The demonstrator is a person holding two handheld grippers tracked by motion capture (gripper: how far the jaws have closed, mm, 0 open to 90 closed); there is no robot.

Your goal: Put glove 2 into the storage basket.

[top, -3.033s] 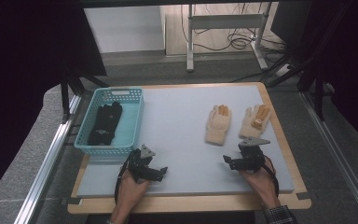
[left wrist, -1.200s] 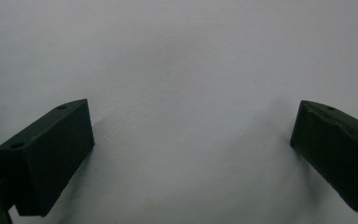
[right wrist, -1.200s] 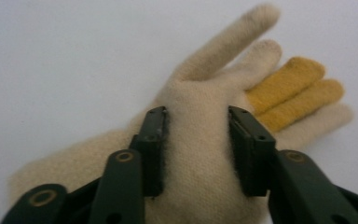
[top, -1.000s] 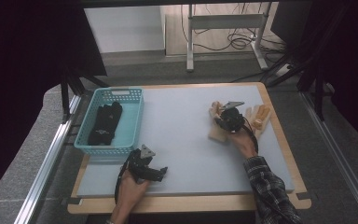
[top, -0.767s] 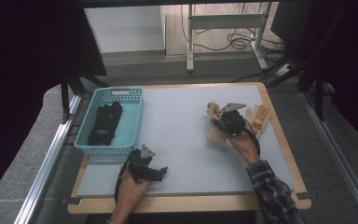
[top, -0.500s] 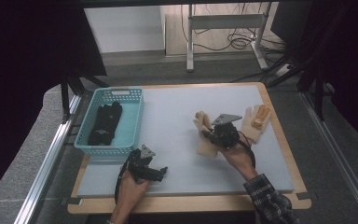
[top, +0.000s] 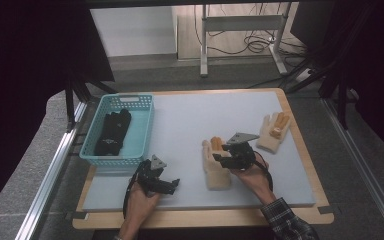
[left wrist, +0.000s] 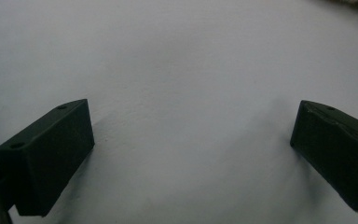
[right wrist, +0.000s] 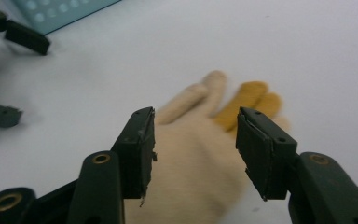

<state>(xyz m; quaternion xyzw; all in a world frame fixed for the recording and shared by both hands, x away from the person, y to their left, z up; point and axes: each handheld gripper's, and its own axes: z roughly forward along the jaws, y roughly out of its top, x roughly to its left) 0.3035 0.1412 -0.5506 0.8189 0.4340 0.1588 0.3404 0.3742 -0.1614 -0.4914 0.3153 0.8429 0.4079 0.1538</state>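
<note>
Cream-and-orange glove, teal basket, checked sleeve

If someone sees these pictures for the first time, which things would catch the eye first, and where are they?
First comes the cream glove with orange fingertips near the front middle of the table; the right gripper is over it, and its jaws have just been opening and do not press it. A second glove lies at the right. The turquoise basket at the left holds black gloves.
</note>
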